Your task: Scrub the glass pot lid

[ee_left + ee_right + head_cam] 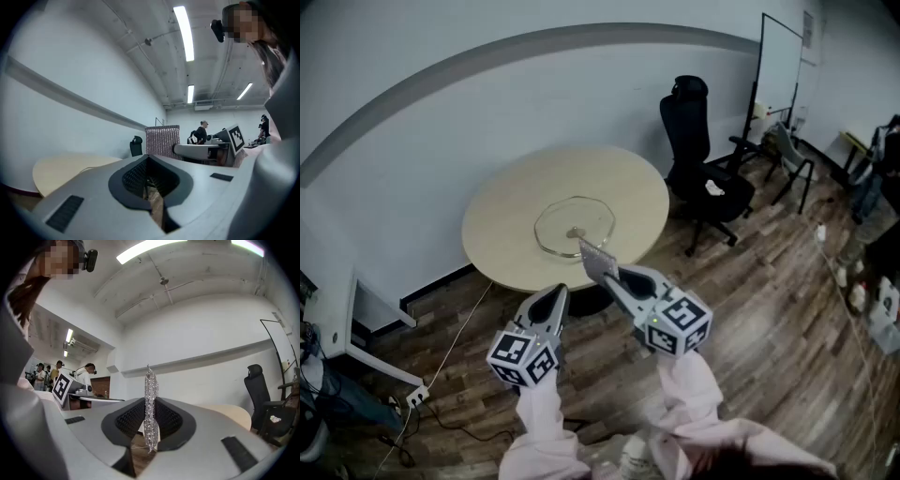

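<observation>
Nearest, the left gripper [558, 294] is held shut with nothing between its jaws, while the right gripper [606, 276] is clamped on a thin silvery mesh scrubber [593, 256], which is held up short of the lid. Beyond, the glass pot lid [574, 225] is seen lying flat near the middle of the round table [502, 234], touched by neither gripper. Scrubbing is judged not yet begun: the lid has yet to be reached, steadied and rubbed
</observation>
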A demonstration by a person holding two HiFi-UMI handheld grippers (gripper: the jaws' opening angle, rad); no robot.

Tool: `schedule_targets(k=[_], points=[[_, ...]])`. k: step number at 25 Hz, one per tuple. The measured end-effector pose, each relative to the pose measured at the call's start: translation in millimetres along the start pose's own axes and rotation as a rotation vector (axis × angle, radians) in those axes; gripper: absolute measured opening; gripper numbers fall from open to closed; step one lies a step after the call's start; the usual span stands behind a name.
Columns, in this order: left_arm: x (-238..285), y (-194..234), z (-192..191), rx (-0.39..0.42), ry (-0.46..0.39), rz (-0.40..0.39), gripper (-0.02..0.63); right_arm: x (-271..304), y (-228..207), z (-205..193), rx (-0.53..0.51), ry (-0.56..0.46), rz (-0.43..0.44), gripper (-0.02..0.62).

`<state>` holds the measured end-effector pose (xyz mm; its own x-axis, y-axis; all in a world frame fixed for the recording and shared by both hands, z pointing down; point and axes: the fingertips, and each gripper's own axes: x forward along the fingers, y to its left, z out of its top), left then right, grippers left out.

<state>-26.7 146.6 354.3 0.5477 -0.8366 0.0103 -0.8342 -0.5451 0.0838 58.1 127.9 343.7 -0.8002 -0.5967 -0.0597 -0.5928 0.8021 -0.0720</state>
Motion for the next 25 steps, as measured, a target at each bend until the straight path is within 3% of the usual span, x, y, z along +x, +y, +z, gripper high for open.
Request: schedule_targets(k=[14,25], points=[[15,-3,-6,-0.025,-0.002,-0.006,0.003,-3,-15,-4,0.015,0.009,-0.001,0.067],[16,-10,-22,-0.061,0.029,0.036,0.003,-11,-33,-8,0.068,0.013,-0.007,0.067]])
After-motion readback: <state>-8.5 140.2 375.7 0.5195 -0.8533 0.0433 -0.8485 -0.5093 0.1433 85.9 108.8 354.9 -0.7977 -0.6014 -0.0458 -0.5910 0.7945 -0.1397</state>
